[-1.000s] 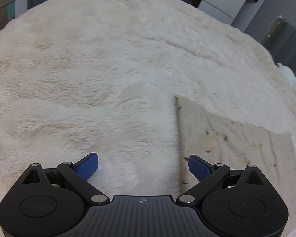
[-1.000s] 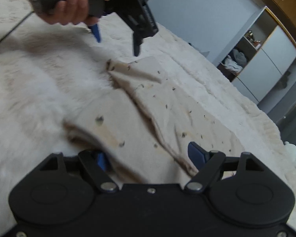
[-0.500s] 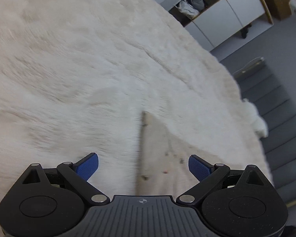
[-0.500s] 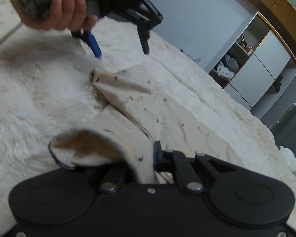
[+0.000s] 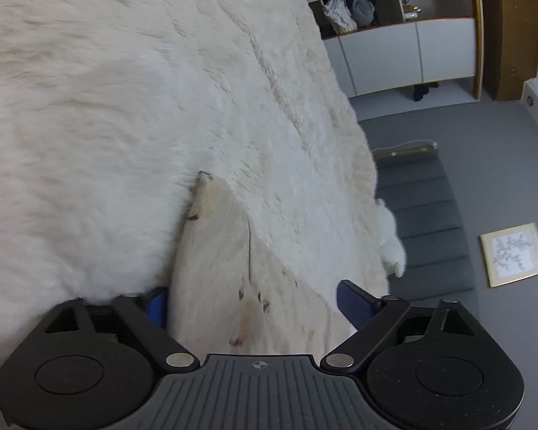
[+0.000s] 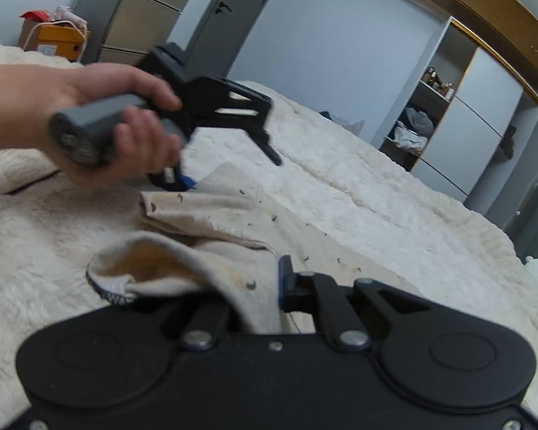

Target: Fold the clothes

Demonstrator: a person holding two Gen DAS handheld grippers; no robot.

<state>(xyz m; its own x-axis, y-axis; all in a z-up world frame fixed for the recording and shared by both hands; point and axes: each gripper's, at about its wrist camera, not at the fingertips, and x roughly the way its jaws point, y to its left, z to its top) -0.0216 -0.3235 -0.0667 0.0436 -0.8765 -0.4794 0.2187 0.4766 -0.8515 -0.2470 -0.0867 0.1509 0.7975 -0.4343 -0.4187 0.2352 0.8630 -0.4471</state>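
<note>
A beige garment with small dark specks (image 6: 233,211) lies on the cream fluffy bed cover (image 6: 394,215). My right gripper (image 6: 258,286) is shut on a near edge of the garment and holds it lifted, a curled hem (image 6: 125,279) hanging to the left. My left gripper (image 5: 254,301) is open, its blue pads either side of the garment's far corner (image 5: 211,236). In the right wrist view the left gripper (image 6: 233,157) shows in a hand over that corner.
The bed edge (image 5: 369,186) drops to a grey floor with a grey padded bench (image 5: 423,222) and a framed picture (image 5: 513,258). A white cabinet with open shelves (image 5: 394,36) stands beyond. An orange box (image 6: 53,43) sits behind the bed.
My left gripper swung right and came down over the garment's corner, which now lies between its open fingers. My right gripper shut on the near edge and lifted it.
</note>
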